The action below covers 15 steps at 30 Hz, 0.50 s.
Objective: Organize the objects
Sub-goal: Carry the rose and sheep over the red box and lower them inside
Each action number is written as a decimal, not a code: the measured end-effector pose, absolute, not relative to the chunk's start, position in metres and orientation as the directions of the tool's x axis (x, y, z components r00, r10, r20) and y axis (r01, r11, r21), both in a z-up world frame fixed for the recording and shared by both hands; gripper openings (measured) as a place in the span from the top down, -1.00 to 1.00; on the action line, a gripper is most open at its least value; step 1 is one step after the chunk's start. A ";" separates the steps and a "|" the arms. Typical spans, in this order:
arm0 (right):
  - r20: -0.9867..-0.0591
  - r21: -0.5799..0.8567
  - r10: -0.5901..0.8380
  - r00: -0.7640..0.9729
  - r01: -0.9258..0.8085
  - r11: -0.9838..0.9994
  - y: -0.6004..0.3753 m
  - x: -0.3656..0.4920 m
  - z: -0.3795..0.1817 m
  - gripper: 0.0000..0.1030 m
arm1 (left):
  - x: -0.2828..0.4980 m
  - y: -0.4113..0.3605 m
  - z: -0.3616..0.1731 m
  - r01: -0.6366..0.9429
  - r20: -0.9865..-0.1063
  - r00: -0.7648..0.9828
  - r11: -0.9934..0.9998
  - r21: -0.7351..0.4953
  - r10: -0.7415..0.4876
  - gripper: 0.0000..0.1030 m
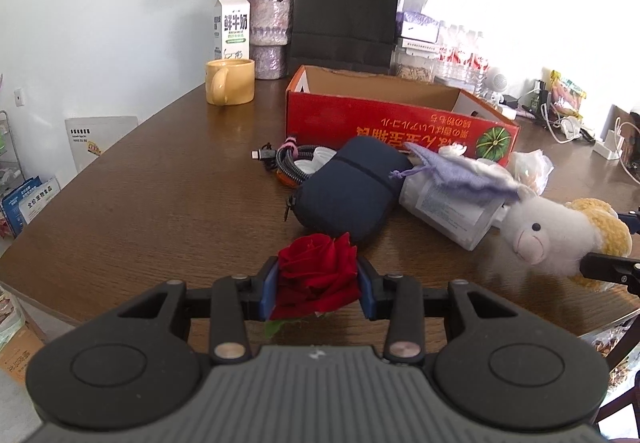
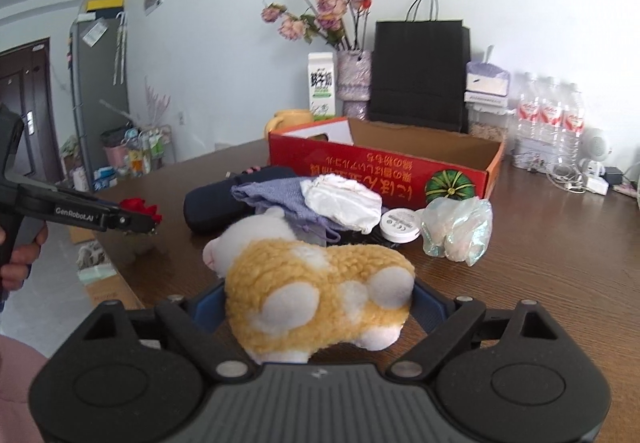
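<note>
Left gripper (image 1: 318, 289), low centre of the left wrist view: jaws partly closed, blue pads (image 1: 269, 289) pressed on both sides of a red rose (image 1: 316, 275), which it holds above the near edge of the brown table (image 1: 160, 183). In the right wrist view the same gripper enters from the left edge, rose at its tip, with a person's hand (image 2: 20, 255) on its handle.

Right gripper (image 2: 316, 307), low centre of the right wrist view: jaws set wide, one on each side of a plush sheep (image 2: 320, 295) with yellow fleece and a white face. Whether the pads are pressing on the fleece cannot be told. In the left wrist view the sheep lies at the right edge of the frame, on the table.

Centre of the table, just beyond the sheep: a dark blue pouch (image 1: 348, 187), a lilac drawstring bag (image 1: 460, 171) lying over a white packet (image 1: 444, 211), and a coiled cable (image 1: 284, 159) to the left of the pouch. The right wrist view adds a round white tin (image 2: 400, 225) and a crumpled clear plastic bag (image 2: 458, 225), right of centre.

Behind this pile: an open red cardboard box (image 1: 384, 119). In the upper centre of the frame stand a yellow mug (image 1: 230, 87), a milk carton (image 1: 232, 27), a vase of dried flowers (image 1: 270, 31) and a black paper bag (image 1: 344, 15).
</note>
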State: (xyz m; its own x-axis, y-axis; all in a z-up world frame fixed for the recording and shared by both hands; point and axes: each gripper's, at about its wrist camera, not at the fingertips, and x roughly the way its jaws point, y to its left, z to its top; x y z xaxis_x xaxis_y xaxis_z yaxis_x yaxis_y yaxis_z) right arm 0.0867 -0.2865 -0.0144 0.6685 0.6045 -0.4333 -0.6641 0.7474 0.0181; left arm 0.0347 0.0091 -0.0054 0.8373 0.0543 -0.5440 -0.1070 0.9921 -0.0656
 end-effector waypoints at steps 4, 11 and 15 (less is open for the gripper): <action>-0.393 0.017 0.589 0.706 -0.635 0.773 -0.288 0.075 -0.002 -0.78 | 0.032 0.011 0.005 -0.089 -0.511 0.859 0.993 -0.074 0.039 0.23; -0.349 -0.002 0.562 0.750 -0.600 0.800 -0.280 0.081 0.019 -0.78 | 0.043 0.010 0.028 -0.063 -0.445 0.895 0.996 -0.069 0.026 0.24; -0.315 -0.001 0.543 0.778 -0.572 0.820 -0.270 0.097 0.028 -0.78 | 0.065 0.009 0.044 -0.051 -0.407 0.913 0.997 -0.061 0.021 0.24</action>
State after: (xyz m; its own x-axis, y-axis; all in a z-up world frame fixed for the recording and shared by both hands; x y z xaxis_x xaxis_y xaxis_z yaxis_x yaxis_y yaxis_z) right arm 0.0971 -0.2703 0.0280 0.7785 0.5430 -0.3150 -0.5723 0.8200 -0.0008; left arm 0.0652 0.0091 0.0439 0.9133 0.0212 -0.4066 -0.0506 0.9968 -0.0615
